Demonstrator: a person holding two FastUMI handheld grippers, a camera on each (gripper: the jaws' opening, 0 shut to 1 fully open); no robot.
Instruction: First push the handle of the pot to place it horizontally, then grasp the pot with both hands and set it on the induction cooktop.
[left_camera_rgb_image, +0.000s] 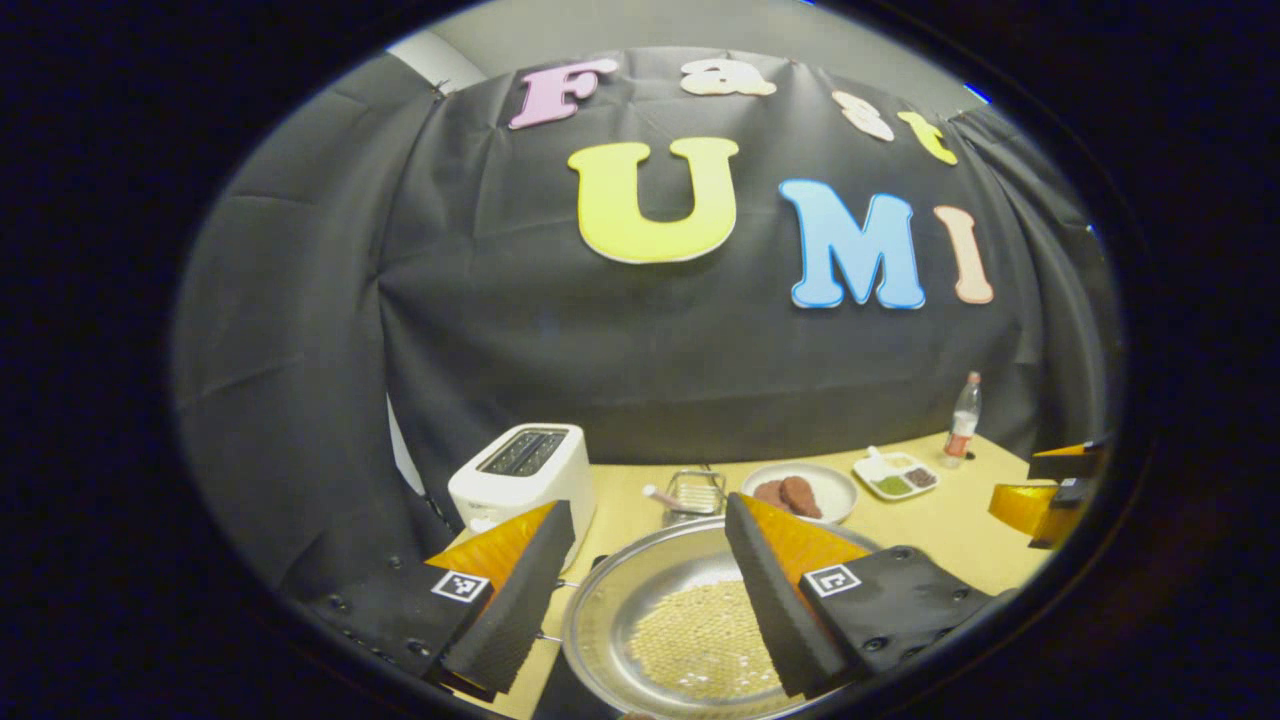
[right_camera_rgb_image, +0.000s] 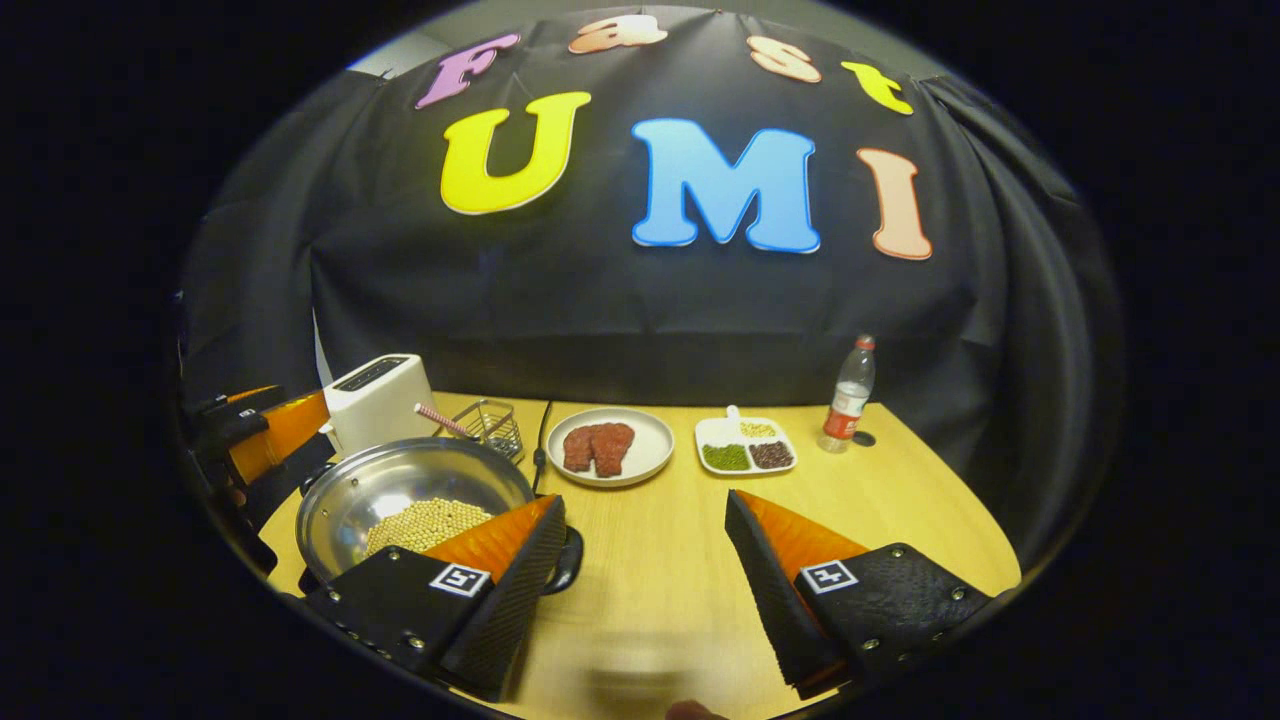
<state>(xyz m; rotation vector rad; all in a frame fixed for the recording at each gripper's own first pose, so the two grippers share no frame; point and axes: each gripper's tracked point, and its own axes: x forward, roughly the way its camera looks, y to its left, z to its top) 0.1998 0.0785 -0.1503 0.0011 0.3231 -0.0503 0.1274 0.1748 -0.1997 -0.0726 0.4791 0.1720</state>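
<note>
Behind the pot (right_camera_rgb_image: 415, 500): toaster (right_camera_rgb_image: 378, 400), wire rack (right_camera_rgb_image: 495, 425), meat plate (right_camera_rgb_image: 610, 445).

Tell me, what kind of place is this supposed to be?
It looks like a mock kitchen set up in a booth. On the wooden table stand a toaster, a steel pot holding pale beans, and a plate of meat, all before a black cloth wall.

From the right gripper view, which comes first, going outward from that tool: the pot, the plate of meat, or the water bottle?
From the right tool, nearest first:
1. Pot, just left, beside its left finger.
2. Plate of meat, ahead, mid-table.
3. Water bottle, far back on the right, near the booth wall.
</note>
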